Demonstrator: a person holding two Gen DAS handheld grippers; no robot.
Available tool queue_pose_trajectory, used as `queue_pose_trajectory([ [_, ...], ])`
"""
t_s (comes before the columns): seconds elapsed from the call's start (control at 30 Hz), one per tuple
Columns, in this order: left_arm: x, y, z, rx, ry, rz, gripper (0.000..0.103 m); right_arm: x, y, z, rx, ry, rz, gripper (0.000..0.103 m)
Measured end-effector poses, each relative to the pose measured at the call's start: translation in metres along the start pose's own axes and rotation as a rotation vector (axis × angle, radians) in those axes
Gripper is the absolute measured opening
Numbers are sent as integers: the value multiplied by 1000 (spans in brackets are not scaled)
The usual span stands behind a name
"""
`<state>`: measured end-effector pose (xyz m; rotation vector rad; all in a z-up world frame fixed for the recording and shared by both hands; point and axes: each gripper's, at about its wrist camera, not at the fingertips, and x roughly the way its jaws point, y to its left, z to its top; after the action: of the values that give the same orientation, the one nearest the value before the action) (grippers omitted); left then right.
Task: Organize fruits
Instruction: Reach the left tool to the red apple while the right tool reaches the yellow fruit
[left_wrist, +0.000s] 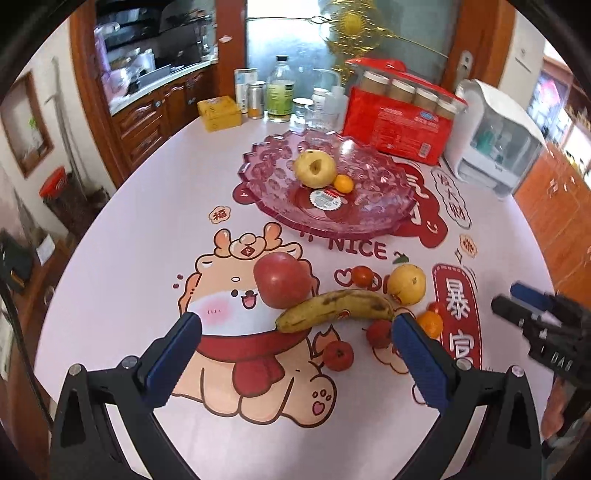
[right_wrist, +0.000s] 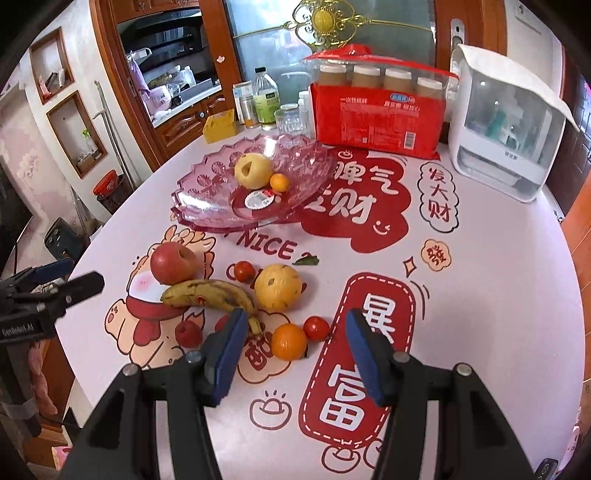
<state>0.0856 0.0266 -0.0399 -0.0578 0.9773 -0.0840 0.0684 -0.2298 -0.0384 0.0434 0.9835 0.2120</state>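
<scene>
Inside pink glass bowl (right_wrist: 207, 192), yellow apple (right_wrist: 254, 170) beside small orange (right_wrist: 279, 182); both tools (left_wrist: 295, 325) (right_wrist: 295, 325) open, empty.

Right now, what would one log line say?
bowl: yellow apple, small orange | banana: on table | left gripper, right gripper: open, empty
</scene>
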Motion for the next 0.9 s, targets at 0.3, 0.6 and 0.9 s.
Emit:
queue_pose_trajectory([
  [0.3,33,4,3,15,75,33,103,25,4,-3,-6,39,5,56],
  [0.6,58,2,8,49,106,48,103,47,6,-1,15,66,16,56],
  [0.9,88,6,17,49,147,48,103,69,8,6,36,79,32,56],
])
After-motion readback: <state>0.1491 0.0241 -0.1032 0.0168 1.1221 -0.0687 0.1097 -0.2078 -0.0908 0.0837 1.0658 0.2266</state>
